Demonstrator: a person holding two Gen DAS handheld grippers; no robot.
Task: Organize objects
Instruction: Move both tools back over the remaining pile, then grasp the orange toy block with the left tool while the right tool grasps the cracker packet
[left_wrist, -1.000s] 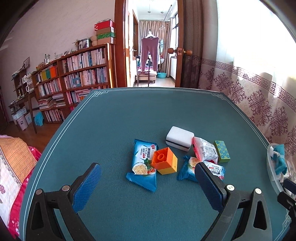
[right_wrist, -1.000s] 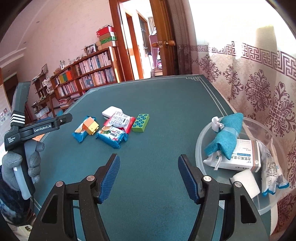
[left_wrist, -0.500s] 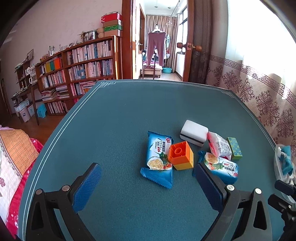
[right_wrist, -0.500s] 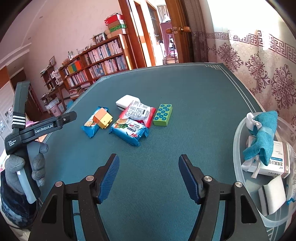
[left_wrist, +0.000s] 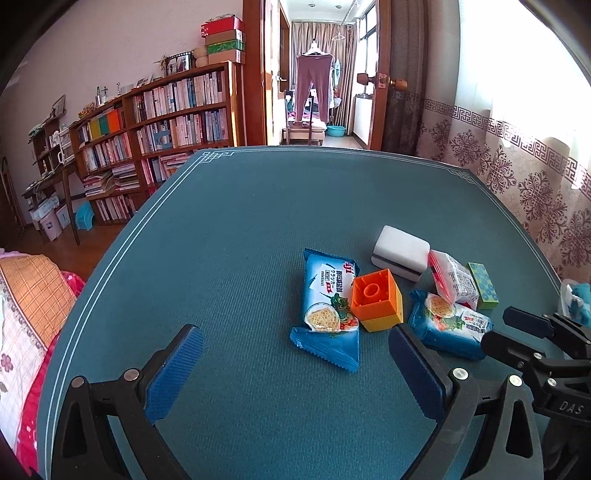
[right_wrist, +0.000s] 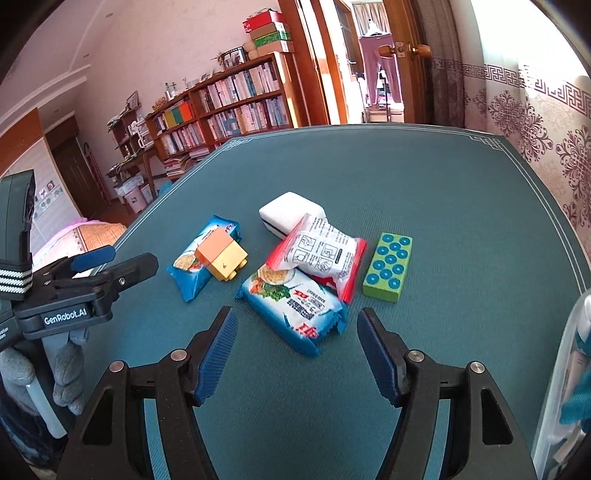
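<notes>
A small pile lies on the teal table (left_wrist: 240, 229): a blue cracker packet (left_wrist: 328, 310), an orange and yellow toy block (left_wrist: 376, 304) resting on its edge, a white sponge block (left_wrist: 400, 256), a red-edged white packet (right_wrist: 321, 254), a second blue cracker packet (right_wrist: 295, 306) and a green dotted block (right_wrist: 388, 267). My right gripper (right_wrist: 297, 352) is open, just short of the second blue packet, with nothing between its fingers. My left gripper (left_wrist: 293, 373) is open too, near the first packet's near end and empty.
A clear plastic tub (right_wrist: 565, 373) holding a teal cloth stands at the table's right edge. A gloved hand (right_wrist: 40, 373) holds the left gripper's body at the left of the right wrist view. Bookshelves (left_wrist: 173, 122) and a doorway lie beyond the table.
My right gripper has swung left away from the tub and closed in on the pile. The pile sits a little nearer in the left wrist view. Both grippers stay open.
</notes>
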